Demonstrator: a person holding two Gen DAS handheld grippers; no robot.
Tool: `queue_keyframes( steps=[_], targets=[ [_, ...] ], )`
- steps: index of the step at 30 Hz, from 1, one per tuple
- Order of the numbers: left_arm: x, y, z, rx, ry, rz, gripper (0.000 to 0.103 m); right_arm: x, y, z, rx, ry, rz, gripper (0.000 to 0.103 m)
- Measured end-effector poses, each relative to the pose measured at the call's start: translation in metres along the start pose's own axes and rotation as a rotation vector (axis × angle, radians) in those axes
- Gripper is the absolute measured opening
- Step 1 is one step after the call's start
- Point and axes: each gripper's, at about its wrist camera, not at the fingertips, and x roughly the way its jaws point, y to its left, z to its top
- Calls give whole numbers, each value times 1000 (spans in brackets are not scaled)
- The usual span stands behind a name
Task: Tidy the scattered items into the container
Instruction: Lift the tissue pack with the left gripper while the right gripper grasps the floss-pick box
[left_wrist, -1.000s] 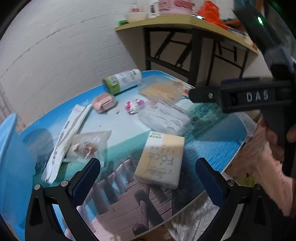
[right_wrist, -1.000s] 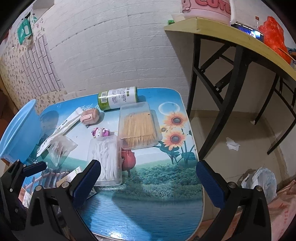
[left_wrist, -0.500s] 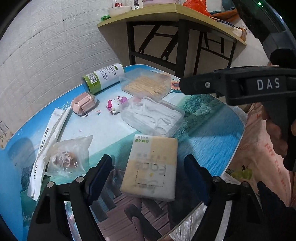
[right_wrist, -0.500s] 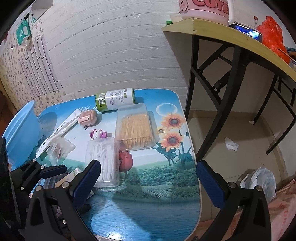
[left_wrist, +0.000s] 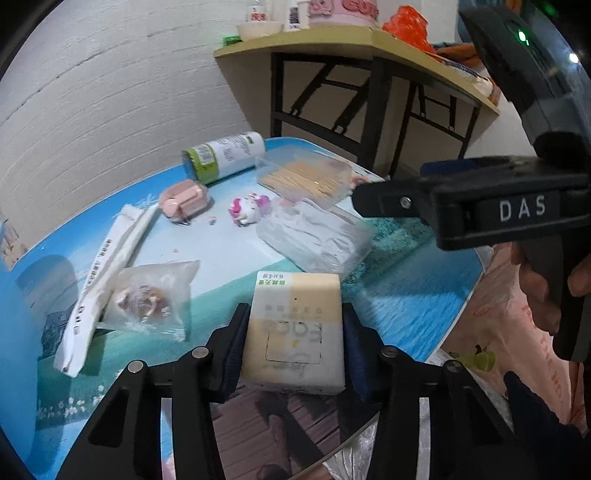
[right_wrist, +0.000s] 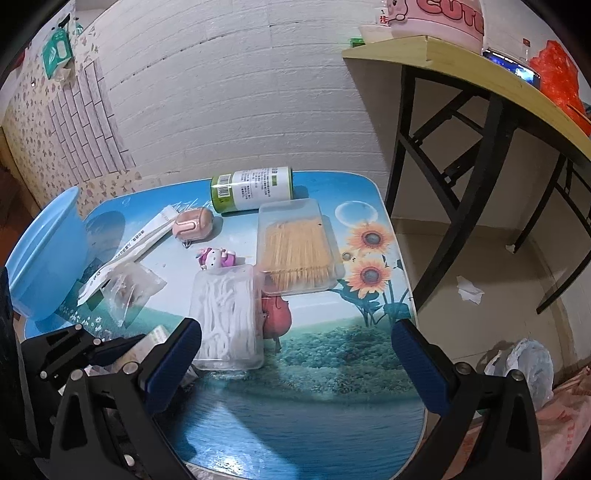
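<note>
Since the earlier frame the left hand-held gripper (left_wrist: 293, 334) has drawn its jaws in from wide apart, and they are closing on the cream packet (left_wrist: 295, 330) that lies between them; the blue pads (left_wrist: 234, 341) now sit against both its long sides. The packet rests at the near edge of the counter (left_wrist: 229, 254), at six o'clock in the left wrist view. The right hand-held gripper (right_wrist: 295, 352) hangs with jaws spread apart and nothing between them. Beyond the packet, at ten o'clock, lie a clear bag (left_wrist: 149, 299) and a long white sachet (left_wrist: 107, 275). At one o'clock is a clear box of white pieces (left_wrist: 314, 236), then a small pink figure (left_wrist: 249, 208) and a pink case (left_wrist: 184, 199). Farthest are the toothpick box (left_wrist: 304, 177) and a green-capped bottle (left_wrist: 223, 155) on its side. The blue bowl (right_wrist: 42, 258) stands at the counter's nine o'clock edge in the right wrist view.
</note>
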Motion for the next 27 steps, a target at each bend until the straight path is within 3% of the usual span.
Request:
queue_keyframes(
  steps=[13, 27],
  targets=[
    [-38, 35, -3, -132, -77, 43, 45, 5, 21, 1, -32, 14, 15, 103],
    [-56, 45, -7, -164, -124, 30, 45, 37, 48, -1, -91, 36, -1, 100]
  ],
)
